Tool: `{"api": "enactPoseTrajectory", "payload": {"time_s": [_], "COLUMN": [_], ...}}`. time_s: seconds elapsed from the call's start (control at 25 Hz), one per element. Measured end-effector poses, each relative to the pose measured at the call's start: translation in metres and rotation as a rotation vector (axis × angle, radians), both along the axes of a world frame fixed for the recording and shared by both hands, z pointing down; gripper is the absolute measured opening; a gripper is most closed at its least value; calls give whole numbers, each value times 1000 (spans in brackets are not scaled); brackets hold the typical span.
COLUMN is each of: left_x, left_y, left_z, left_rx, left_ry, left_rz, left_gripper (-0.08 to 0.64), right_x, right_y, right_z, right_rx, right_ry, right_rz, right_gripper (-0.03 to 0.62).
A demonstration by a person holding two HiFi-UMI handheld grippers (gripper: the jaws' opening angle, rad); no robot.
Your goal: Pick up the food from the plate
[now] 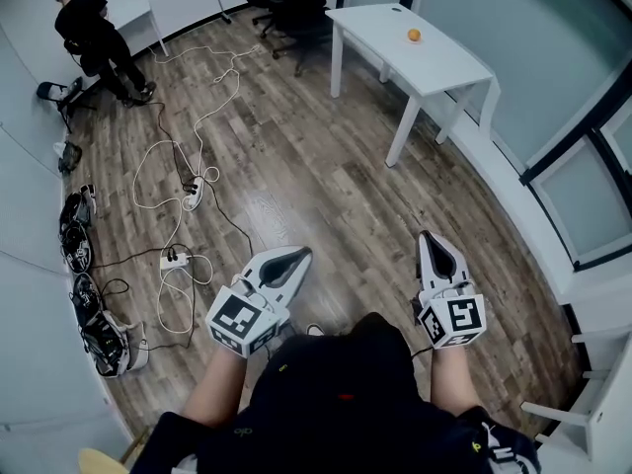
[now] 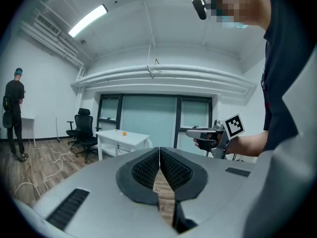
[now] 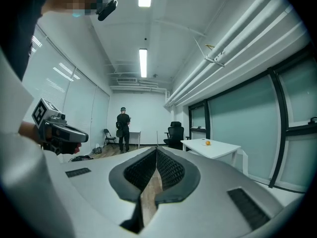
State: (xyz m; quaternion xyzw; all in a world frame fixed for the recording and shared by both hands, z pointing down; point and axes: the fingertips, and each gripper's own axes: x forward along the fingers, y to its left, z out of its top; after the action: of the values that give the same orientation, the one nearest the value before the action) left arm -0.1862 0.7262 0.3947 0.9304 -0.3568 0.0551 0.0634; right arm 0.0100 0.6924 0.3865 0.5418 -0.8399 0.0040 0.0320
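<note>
the fingers [image 2: 146,170] of the left gripper [image 2: 159,155] are pressed together along their ribbed pads, with nothing between them; only wood floor [image 1: 316,186] shows through the slit below. the fingers [image 3: 171,170] of the right gripper [image 3: 156,157] are likewise closed on each other and hold nothing. in the head view both grippers are held out in front of the person's body, well above the floor, the left gripper [image 1: 299,256] tilted towards the right and the right gripper [image 1: 428,237] pointing ahead, each with its marker cube nearest the wrist.

the orange food piece [image 1: 414,36] lies on the white counter [image 1: 444,67] at the far side of the room, well apart from both grippers, beside the glass wall. whether it sits on a plate is too small to tell.

dark office chairs [image 1: 296,8] stand just left of the counter. white cables [image 1: 188,156] loop over the floor to a power strip [image 1: 194,194]. another person [image 1: 94,38] in dark clothes stands at a small white desk [image 1: 138,13] in the far left corner, back turned.
</note>
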Motion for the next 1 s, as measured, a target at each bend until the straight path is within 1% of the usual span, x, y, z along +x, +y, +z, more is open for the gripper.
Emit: {"api": "enactPoseTrajectory", "payload": {"time_s": [0.2,0.32,0.44,0.56,0.68,1.0], "left_x": [-15,-28,-45,-62,-68,-55], "left_y": [-9,-18,-36,-61,-91,-193], "left_z": [6,6,9,14,13,7], "left_rx": [-10,-13,-25,-32,-29,-26], "left_ry": [28,44,54,62,64,40], "left_rz": [-21,-38,-76,-118,-146,-197], "left_gripper": [23,23,23,23,23,23], "right_x": [-14,-29,-49,-68,-75,-64], "right_y": [-13,-31,-55,-82,-117,-227], "right_z": [1,-3,-2,2,5,6], "right_rx": [-17,-18,-16,-10,-12,-21], "right_ry": [38,49,55,61,56,36], "right_rz": [-19,-37,-78,-119,-144,-188], "right_gripper": [25,25,25,25,25,25]}}
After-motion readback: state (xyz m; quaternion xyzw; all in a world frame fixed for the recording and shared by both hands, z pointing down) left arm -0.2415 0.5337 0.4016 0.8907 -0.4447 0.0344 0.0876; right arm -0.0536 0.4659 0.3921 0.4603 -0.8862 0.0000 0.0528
